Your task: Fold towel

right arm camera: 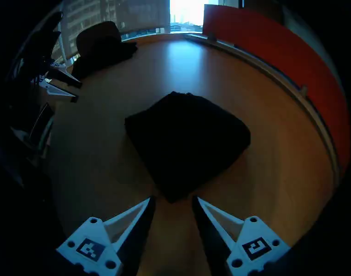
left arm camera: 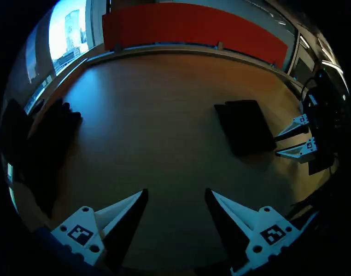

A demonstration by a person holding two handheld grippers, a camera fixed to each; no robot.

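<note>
Towel (right arm camera: 187, 142) lies as a dark folded bundle on the table (right arm camera: 272, 156), right gripper (right arm camera: 173, 198) just short of its near corner, jaws parted and empty, left gripper (left arm camera: 176, 191) well off it, likewise released, as if the fold is done.

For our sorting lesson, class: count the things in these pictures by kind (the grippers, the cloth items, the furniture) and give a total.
Grippers: 2, the left gripper and the right gripper
Folded dark towel: 1
Dark heap, too dim to identify: 1
Red screen: 1
Wooden table: 1
Total: 6
</note>
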